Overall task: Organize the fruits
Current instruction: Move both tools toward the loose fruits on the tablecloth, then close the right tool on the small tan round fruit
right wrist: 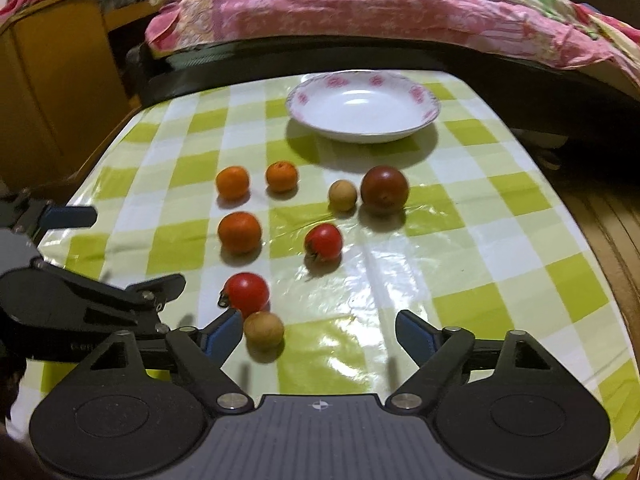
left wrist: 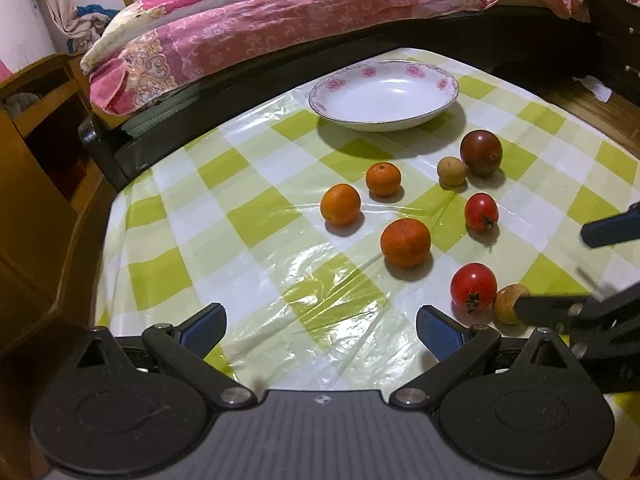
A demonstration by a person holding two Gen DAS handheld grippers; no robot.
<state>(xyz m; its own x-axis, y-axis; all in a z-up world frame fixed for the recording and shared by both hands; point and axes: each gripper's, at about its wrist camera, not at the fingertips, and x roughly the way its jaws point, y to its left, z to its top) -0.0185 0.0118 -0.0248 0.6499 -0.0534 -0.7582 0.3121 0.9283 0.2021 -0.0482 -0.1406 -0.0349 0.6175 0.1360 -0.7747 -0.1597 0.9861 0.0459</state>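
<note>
A white plate with pink flowers stands empty at the far side of the checked table. In front of it lie three oranges, two red tomatoes, a dark red-brown fruit and two small tan fruits. My left gripper is open over bare tablecloth. My right gripper is open, and the near tan fruit sits just inside its left finger, far from the other finger.
A bed with a pink floral quilt runs along the table's far edge. Wooden furniture stands to the left. Wooden floor shows past the table's right edge. The second tan fruit touches the dark fruit.
</note>
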